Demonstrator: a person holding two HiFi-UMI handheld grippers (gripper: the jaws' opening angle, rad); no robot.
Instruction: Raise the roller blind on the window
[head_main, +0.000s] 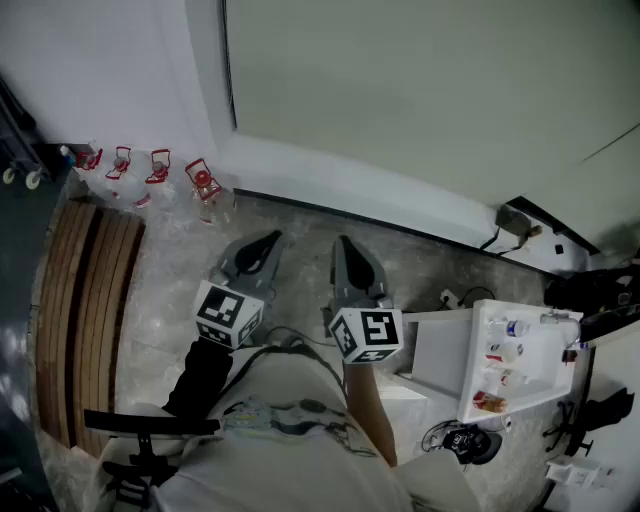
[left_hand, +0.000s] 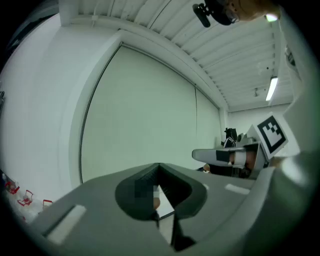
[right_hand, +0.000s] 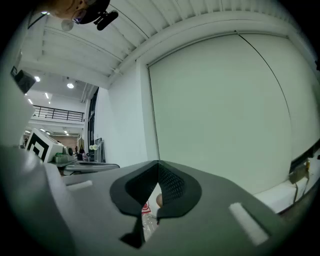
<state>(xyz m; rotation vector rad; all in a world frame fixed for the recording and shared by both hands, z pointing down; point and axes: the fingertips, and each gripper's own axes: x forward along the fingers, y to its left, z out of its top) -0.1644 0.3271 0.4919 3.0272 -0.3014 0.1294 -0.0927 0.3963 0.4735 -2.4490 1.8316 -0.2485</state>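
Head view: the blind (head_main: 420, 90) hangs fully down over the window straight ahead, its lower edge meeting the white sill (head_main: 340, 175). Left tongs (head_main: 270, 240) and right tongs (head_main: 343, 242) are held level side by side. They aim at the blind but are well apart from it, and each is closed to a point with nothing held. Red-capped bottles (head_main: 160, 175) stand on the floor against the wall at the left, beside a slatted bench (head_main: 85, 300). A white cart (head_main: 440, 350) and loose cables (head_main: 462, 296) lie at the right.

Left gripper view: the jaws meet at their tips, empty. Beyond them the blind is a flat, pale grey-green sheet, smooth and uncreased. A dark line runs down its left edge; I cannot tell whether that is a pull cord or only the frame.

Right gripper view: the jaws are pressed together with nothing between them. The blind fills the frame, with a thin line across its right part, perhaps a seam.

Risks, as I judge them: the tongs must open before anything can be gripped. Closing them on the fabric instead of a cord or bottom bar could crease it or drag it askew. A cord pinched lightly may slip through. Stepping closer could knock the bottles or snag the cables.
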